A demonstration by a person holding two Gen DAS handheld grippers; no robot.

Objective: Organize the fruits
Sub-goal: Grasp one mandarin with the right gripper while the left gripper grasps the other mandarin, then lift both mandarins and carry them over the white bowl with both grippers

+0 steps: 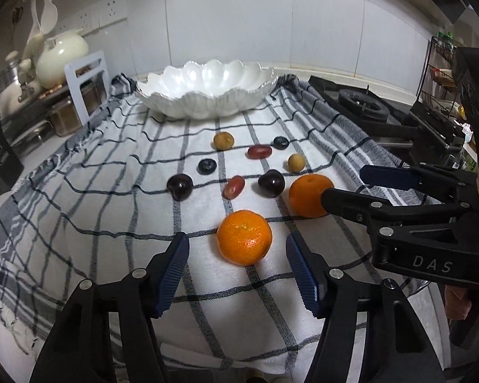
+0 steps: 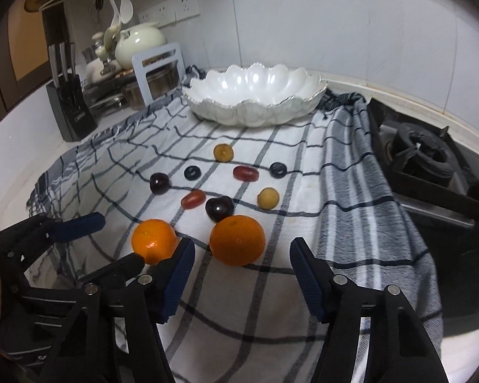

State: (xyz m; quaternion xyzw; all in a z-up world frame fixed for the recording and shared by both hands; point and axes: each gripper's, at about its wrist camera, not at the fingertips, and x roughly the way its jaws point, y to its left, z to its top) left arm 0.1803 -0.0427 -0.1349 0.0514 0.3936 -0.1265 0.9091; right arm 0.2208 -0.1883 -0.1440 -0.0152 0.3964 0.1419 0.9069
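Observation:
Two oranges and several small fruits lie on a checked cloth [image 1: 111, 191] in front of a white scalloped bowl [image 1: 204, 95] that holds nothing. My left gripper [image 1: 238, 255] is open, its jaws on either side of the near orange [image 1: 244, 237] without touching it. My right gripper [image 2: 242, 261] is open just in front of the other orange [image 2: 238, 239]; in the left wrist view it [image 1: 345, 185] reaches in from the right beside that orange [image 1: 306, 194]. Dark plums [image 1: 179, 186], red grapes [image 1: 259, 151], blueberries [image 1: 206, 166] and yellow-brown fruits [image 1: 223, 140] lie between the oranges and the bowl.
A gas stove [image 2: 424, 159] stands right of the cloth. A knife block [image 2: 70, 111], a cream teapot [image 2: 140, 44], jars and a rack crowd the back left. A wire shelf [image 1: 444, 70] is at the far right. The tiled wall is behind the bowl.

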